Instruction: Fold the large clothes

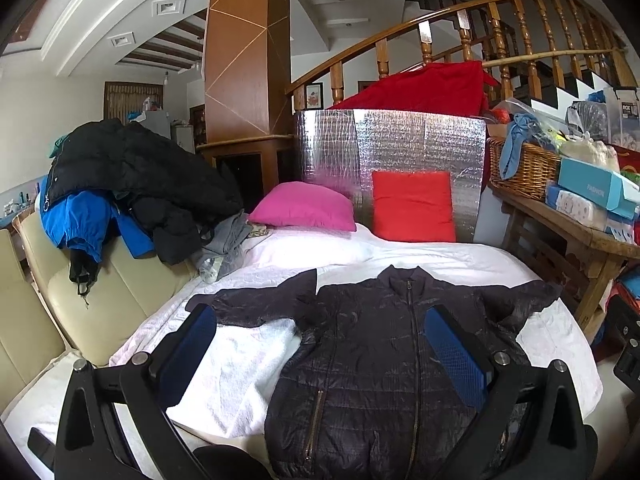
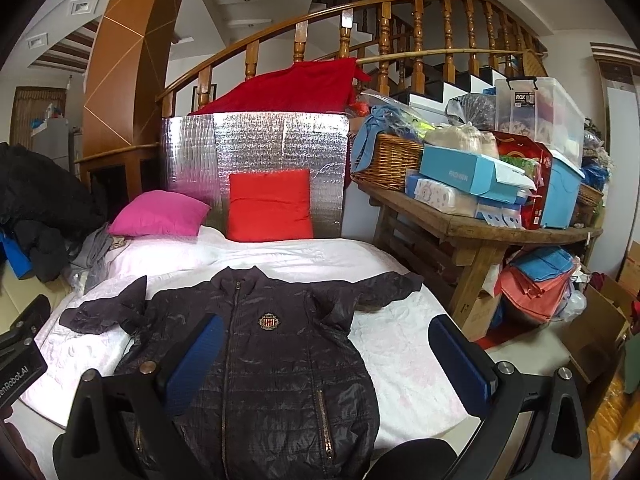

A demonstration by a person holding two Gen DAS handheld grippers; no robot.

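Left wrist view: jacket (image 1: 384, 360) lies flat on the bed (image 1: 420, 252), collar toward the far edge. Both left gripper (image 1: 324, 344) and right gripper (image 2: 328, 352) hover spread wide, empty, near its hem.

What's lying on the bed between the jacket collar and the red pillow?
Nothing but bare white bedding. In the right wrist view, it runs clear from the jacket collar up to the red pillow.
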